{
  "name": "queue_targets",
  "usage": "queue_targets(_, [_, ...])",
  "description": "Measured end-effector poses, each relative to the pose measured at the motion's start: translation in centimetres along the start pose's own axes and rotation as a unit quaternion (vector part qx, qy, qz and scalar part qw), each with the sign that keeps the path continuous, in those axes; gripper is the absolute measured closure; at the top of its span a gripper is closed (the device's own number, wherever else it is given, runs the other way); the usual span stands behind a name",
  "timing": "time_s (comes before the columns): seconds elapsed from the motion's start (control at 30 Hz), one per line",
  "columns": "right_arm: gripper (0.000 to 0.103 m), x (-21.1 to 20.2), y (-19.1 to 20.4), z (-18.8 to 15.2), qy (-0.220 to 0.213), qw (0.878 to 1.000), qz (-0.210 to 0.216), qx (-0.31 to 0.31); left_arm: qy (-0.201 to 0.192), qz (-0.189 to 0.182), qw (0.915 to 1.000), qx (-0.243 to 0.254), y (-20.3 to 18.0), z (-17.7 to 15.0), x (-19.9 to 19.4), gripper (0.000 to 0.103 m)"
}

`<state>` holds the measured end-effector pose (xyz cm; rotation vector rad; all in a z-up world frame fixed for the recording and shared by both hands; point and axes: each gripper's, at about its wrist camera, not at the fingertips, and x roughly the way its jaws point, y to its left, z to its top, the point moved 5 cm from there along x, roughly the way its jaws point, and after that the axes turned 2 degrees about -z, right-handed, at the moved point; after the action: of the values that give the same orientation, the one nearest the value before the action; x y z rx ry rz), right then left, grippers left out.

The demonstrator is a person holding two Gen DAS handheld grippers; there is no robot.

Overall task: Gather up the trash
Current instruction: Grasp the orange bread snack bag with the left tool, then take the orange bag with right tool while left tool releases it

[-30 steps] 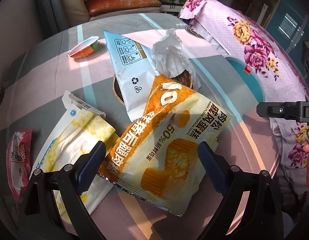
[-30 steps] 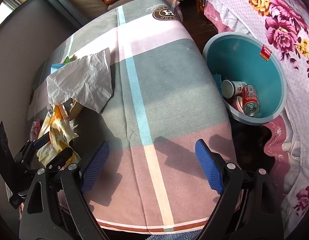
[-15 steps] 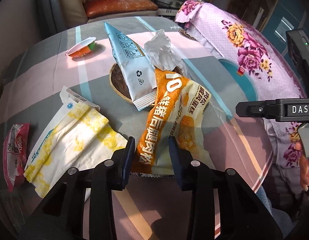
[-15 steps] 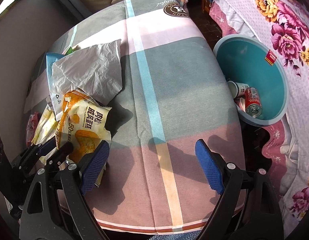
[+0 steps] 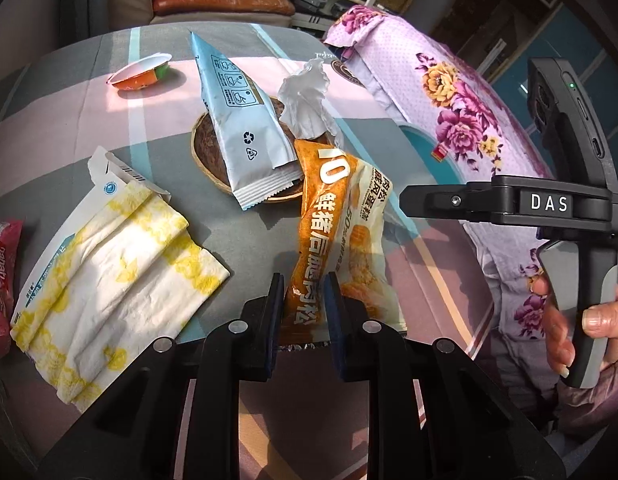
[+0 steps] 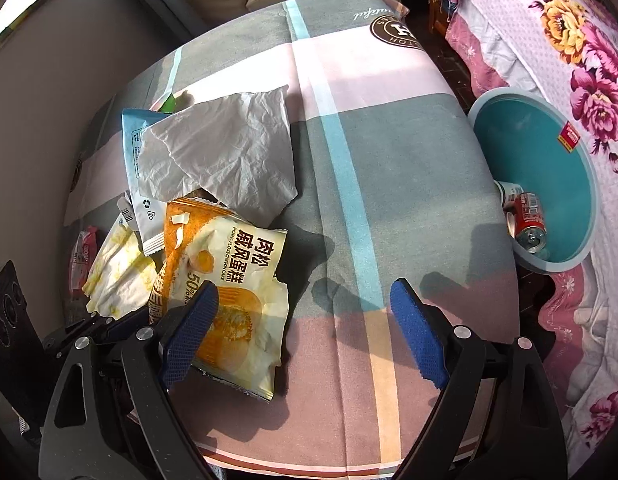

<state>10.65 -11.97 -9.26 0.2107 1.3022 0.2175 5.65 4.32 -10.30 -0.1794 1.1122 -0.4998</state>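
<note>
The orange-and-cream pork floss cake wrapper (image 5: 341,236) is crumpled and pinched lengthwise, its near end clamped between the narrowed fingers of the left gripper (image 5: 305,300) at the table's (image 6: 389,160) near edge. The right gripper (image 6: 305,320) hangs wide apart over bare cloth, holding nothing. Beyond the wrapper, toward 11 o'clock, lie a pale blue packet (image 5: 245,128) and a crumpled tissue (image 5: 309,100); at 2 o'clock sits the teal bin (image 6: 549,152) with a red can (image 6: 529,216) inside.

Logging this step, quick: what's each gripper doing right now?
Left gripper: closed on the orange cake wrapper.
Right gripper: open, holding nothing.
</note>
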Motion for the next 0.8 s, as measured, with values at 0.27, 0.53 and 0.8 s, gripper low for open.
queue_targets(0.27, [0.019, 2.7, 2.1, 1.6, 0.006, 0.999, 0.047, -0.001, 0.008, -0.007, 0.9998, -0.017, 1.1, -0.9, 0.5, 0.079])
queue_targets(0.53, [0.039, 4.7, 3.8, 0.8, 0.026, 0.994, 0.11, 0.003, 0.013, -0.014, 0.9994, -0.027, 1.2, -0.9, 0.9, 0.078])
queue_targets(0.8, [0.094, 2.7, 3.9, -0.3, 0.022, 0.992, 0.124, -0.007, 0.006, 0.018, 0.9992, -0.036, 0.7, -0.5, 0.0, 0.071])
